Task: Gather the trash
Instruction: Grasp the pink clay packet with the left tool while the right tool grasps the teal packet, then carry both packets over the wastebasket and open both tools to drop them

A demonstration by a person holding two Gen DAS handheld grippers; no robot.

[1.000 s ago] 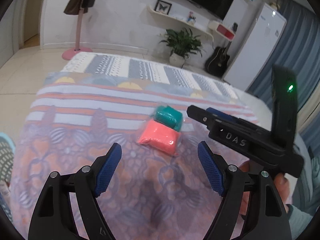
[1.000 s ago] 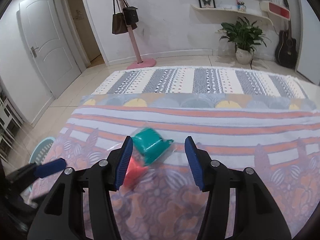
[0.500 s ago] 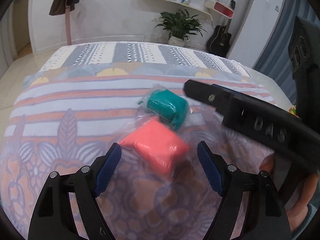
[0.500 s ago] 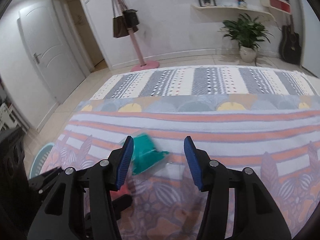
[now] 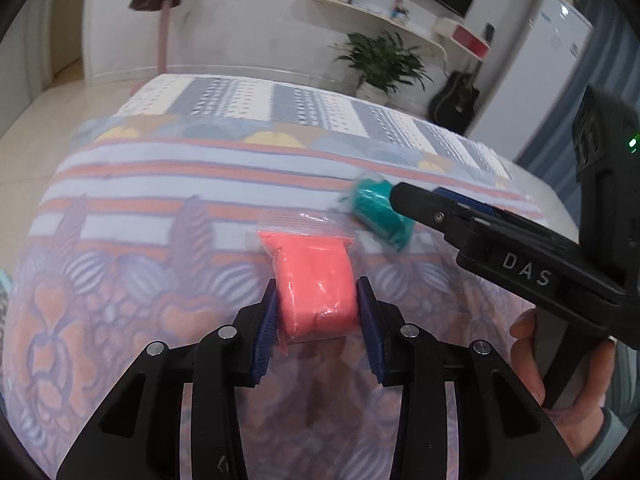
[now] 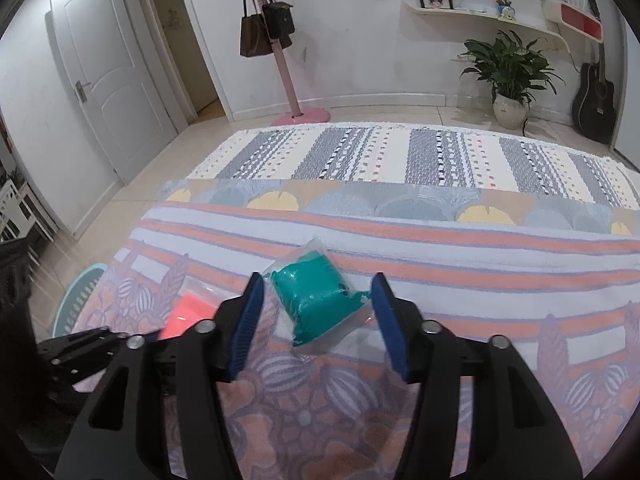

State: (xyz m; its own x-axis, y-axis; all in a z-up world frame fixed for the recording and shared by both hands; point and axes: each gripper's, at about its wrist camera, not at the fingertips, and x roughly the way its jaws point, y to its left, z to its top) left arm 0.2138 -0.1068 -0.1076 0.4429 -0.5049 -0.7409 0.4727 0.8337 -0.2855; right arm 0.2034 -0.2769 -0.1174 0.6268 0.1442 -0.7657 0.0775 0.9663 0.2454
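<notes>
The left gripper [image 5: 318,322] is closing, its blue pads pressed on a coral-pink block in a clear plastic bag [image 5: 316,280] on the patterned bedspread [image 5: 132,240], while the right gripper [image 6: 318,318] is opening, pads clear of the teal bagged block [image 6: 320,300] lying between them.
</notes>
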